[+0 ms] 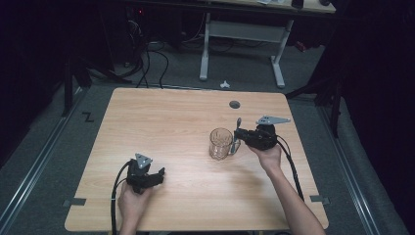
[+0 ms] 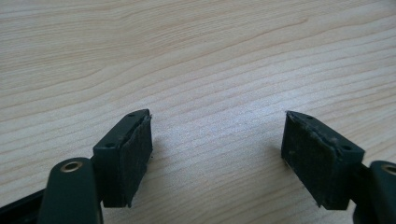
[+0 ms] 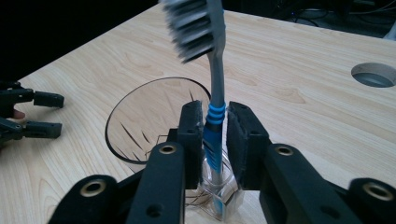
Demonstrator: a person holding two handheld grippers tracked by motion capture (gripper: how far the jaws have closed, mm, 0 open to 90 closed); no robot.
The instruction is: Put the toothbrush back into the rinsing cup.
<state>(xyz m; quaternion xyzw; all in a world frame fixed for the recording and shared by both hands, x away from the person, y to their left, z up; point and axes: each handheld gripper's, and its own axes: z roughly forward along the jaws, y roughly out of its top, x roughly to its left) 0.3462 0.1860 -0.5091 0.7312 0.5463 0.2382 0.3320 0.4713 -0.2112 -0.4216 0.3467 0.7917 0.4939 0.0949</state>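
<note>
we see the right gripper [image 3: 215, 135] squeezing a toothbrush [image 3: 212, 79] by its blue and grey handle, with the bristles up at the top. just past the jaws stands a clear glass mug [image 1: 221, 143] on the wooden table [image 1: 166, 127], near its right side. the left gripper [image 2: 217, 154] has its jaws wide apart, holding nothing, low over bare wood near the front left of the table.

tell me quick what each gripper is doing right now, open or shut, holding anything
Left gripper: open, jaws wide apart over bare table, holding nothing.
Right gripper: shut on the toothbrush, bristles up, beside the glass mug.
</note>
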